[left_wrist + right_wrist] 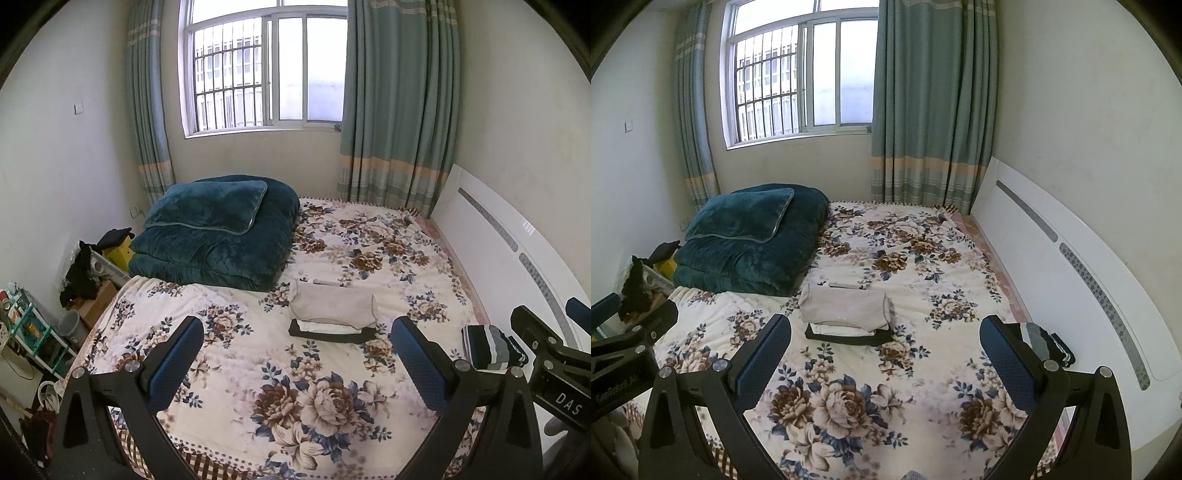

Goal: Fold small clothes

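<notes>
1. Left claw (295, 363) hangs above the near part of the bed (332, 435), jaws spread wide, nothing between the blue pads (177, 363).
2. Right claw (886, 363) likewise sits over the flowered bedspread (923, 266), jaws wide apart and empty.
3. From my left view, the right claw shows at the far right edge; from my right view, the left claw shows at the far left edge. They are well apart.
4. A stack of folded clothes (332, 314) lies mid-bed, ahead of both claws: a beige piece (846, 308) on top, white layers under it, a dark piece (849, 338) at the bottom.
5. A striped black, grey and white garment (491, 347) lies bunched near the right side of the bed, close to the white headboard (1052, 266). In my right view the right pad partly hides it.
6. A folded teal quilt (218, 254) with a matching pillow (210, 208) on top occupies the far left corner of the bed.
7. Behind: barred window (798, 74), green curtains (931, 110).
8. Left of the bed on the floor: boxes, dark clothing, a grey bin (70, 323).
</notes>
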The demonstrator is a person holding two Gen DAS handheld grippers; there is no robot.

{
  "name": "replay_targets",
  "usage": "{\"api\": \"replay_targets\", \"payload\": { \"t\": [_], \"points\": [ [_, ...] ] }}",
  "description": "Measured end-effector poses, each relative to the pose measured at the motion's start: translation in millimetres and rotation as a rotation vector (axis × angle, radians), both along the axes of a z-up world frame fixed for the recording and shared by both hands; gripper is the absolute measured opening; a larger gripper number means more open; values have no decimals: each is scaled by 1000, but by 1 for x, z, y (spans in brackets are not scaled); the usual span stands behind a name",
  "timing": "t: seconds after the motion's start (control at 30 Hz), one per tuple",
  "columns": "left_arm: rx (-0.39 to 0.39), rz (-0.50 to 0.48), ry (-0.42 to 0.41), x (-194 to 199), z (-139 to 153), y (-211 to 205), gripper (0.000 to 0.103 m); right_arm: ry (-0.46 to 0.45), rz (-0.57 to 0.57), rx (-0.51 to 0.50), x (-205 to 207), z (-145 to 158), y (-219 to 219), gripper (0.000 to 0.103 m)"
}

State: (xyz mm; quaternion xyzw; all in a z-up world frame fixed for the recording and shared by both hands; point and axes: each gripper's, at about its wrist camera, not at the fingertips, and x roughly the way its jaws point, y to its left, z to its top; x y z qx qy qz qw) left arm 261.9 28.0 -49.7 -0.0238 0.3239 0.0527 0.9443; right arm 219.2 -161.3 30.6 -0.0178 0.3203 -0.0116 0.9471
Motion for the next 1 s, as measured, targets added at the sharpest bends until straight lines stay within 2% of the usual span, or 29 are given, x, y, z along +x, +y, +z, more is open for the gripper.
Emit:
{"api": "replay_targets", "payload": {
  "t": [1.0],
  "points": [
    [10,24,-22,-5,13,-2,103,-12,-1,7,-1,-2,7,103]
  ]
}}
